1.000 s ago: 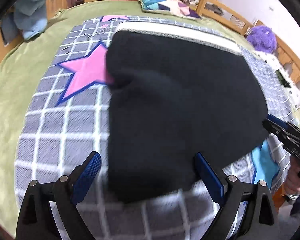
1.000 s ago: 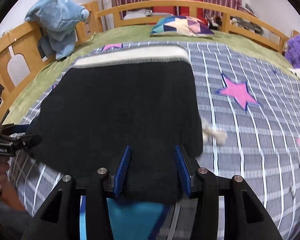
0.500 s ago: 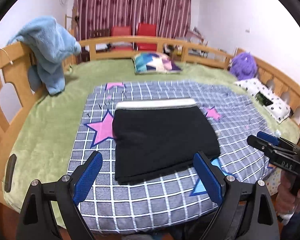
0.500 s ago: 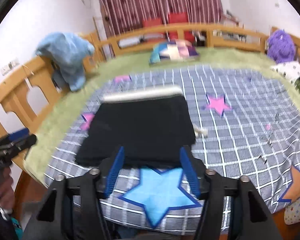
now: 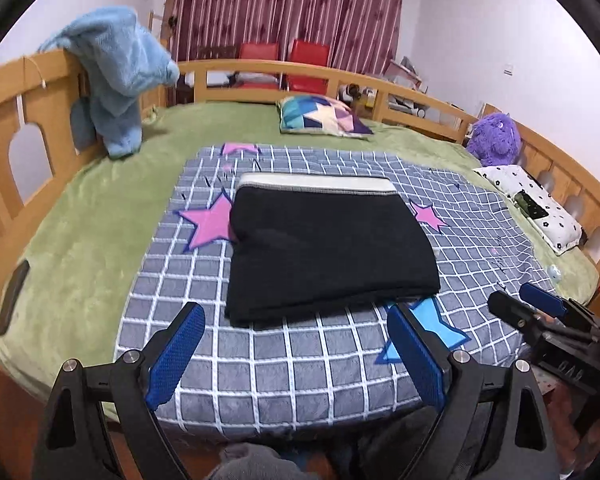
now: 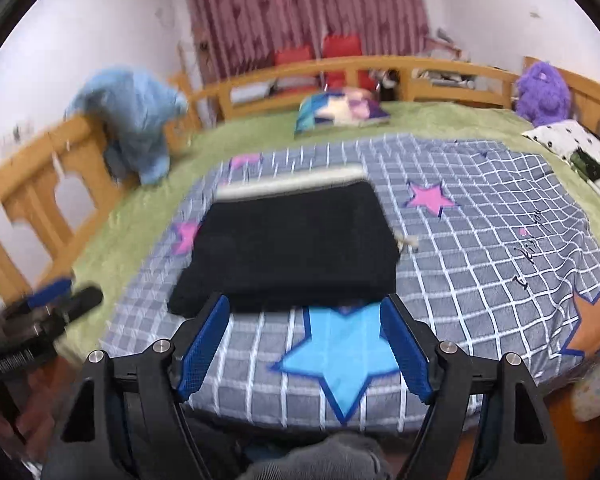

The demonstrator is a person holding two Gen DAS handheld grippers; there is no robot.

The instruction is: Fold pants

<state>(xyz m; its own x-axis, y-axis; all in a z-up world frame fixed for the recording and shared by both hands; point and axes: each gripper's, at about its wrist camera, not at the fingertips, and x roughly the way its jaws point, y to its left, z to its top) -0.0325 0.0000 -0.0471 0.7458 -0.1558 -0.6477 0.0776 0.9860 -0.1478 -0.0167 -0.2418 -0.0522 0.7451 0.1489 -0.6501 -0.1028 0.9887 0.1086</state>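
The black pants (image 5: 324, 248) lie folded into a flat rectangle on the grey checked blanket (image 5: 300, 360), white waistband at the far edge. They also show in the right wrist view (image 6: 296, 244). My left gripper (image 5: 296, 356) is open and empty, held back over the bed's near edge, apart from the pants. My right gripper (image 6: 306, 350) is open and empty, over a blue star patch in front of the pants. The right gripper also shows at the right edge of the left wrist view (image 5: 532, 304).
A green bedspread (image 5: 100, 208) covers the bed inside a wooden rail (image 5: 28, 92). A blue plush garment (image 5: 116, 76) hangs on the rail at left. A patterned pillow (image 5: 324, 114) lies at the back, a purple plush toy (image 5: 494, 140) and spotted pillow (image 5: 532, 204) at right.
Both grippers have pulled back and up from the pants to beyond the bed's near edge. The right gripper has opened wider. The pants stay folded.
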